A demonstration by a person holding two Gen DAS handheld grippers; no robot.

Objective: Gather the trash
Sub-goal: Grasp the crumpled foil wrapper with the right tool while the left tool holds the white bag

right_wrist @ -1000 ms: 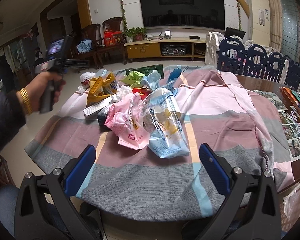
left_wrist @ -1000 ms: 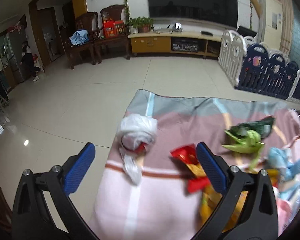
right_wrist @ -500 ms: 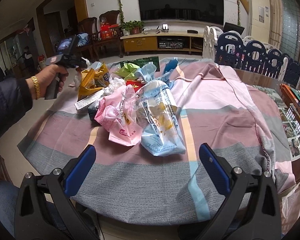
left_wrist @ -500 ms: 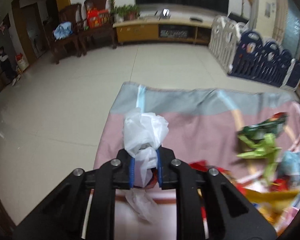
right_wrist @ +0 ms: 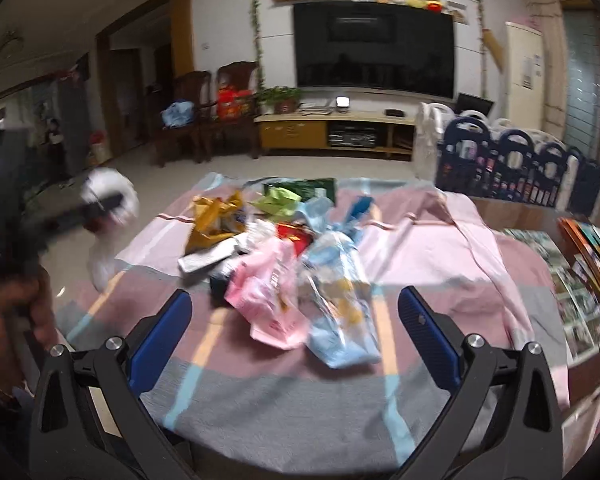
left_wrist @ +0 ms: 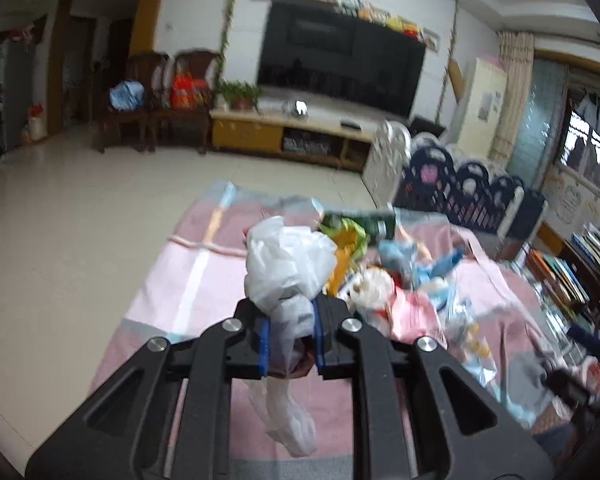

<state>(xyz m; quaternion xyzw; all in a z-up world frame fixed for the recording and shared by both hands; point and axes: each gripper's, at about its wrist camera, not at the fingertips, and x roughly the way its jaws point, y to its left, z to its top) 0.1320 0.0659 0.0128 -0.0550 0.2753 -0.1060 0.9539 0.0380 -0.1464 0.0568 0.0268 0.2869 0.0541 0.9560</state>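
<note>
Now white plastic bag (left_wrist: 288, 268) sits pinched between left fingers (left_wrist: 265, 340).

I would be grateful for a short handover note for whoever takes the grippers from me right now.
Left gripper: shut on the white plastic bag, lifted off the tablecloth.
Right gripper: open, empty, pointing at the pile.
Left on the cloth: pink bag, light blue bag, yellow wrapper, green wrappers and smaller scraps.
Done: one bag picked up. No bin is visible, so its drop-off and the whole pile remain.
</note>
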